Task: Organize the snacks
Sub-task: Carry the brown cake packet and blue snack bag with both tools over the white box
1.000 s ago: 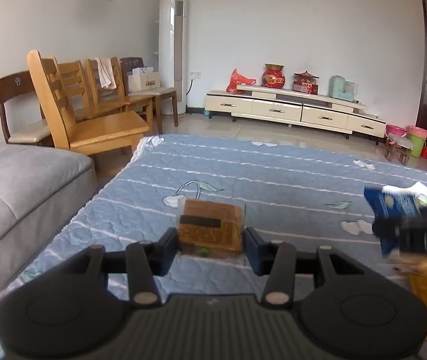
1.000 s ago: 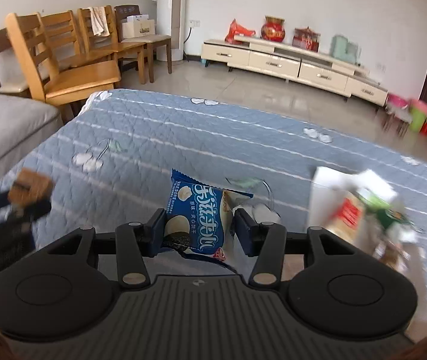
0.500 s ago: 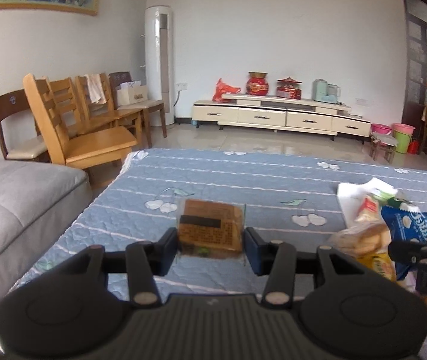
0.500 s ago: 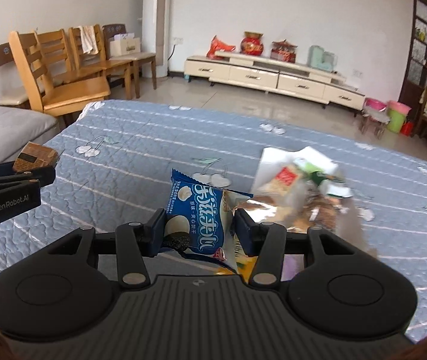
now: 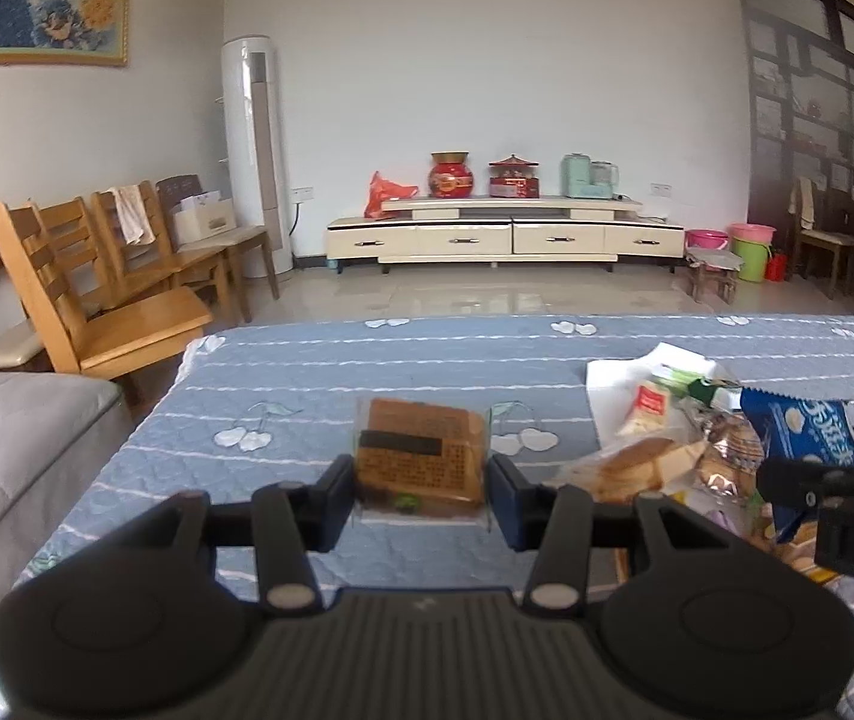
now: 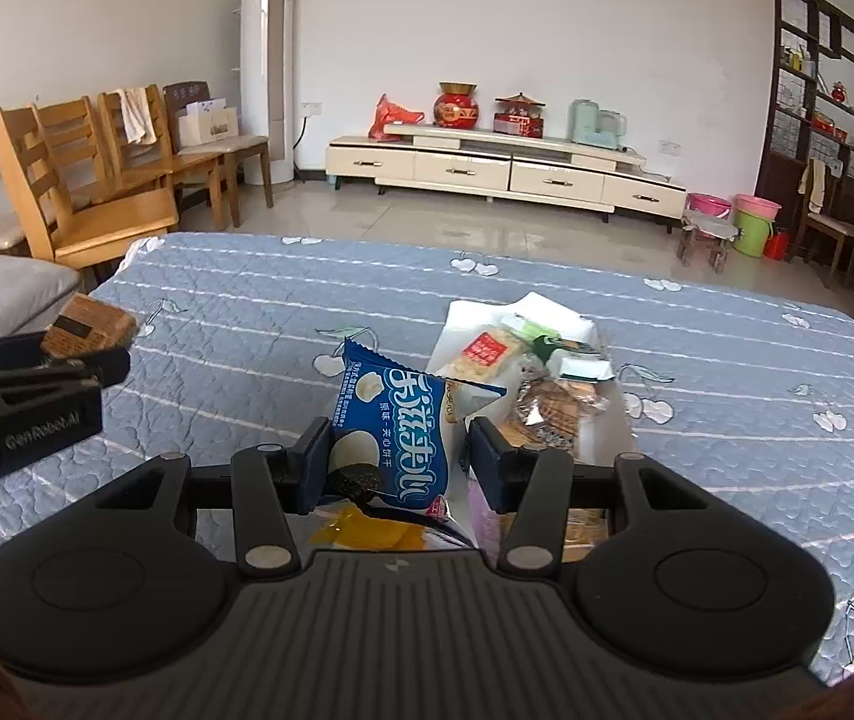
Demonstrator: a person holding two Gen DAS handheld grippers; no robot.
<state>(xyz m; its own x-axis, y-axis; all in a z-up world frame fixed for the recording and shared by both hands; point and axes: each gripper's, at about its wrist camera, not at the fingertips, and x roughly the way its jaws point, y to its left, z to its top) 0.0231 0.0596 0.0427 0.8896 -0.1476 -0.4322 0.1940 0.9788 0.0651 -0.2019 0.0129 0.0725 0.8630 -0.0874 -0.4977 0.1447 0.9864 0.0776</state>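
Note:
My left gripper is shut on a brown cake in a clear wrapper, held above the blue quilted table. The same cake shows at the left of the right wrist view. My right gripper is shut on a blue biscuit packet, raised just in front of a white box heaped with several wrapped snacks. In the left wrist view the blue packet and the snack heap lie to the right.
Wooden chairs and a grey sofa stand left of the table. Beyond the table's far edge there is tiled floor, a cream TV cabinet and a white standing air conditioner. A small stool and buckets sit far right.
Both grippers have moved across the table with their snacks held. The snack box has come into fuller view and now sits just behind the blue packet.

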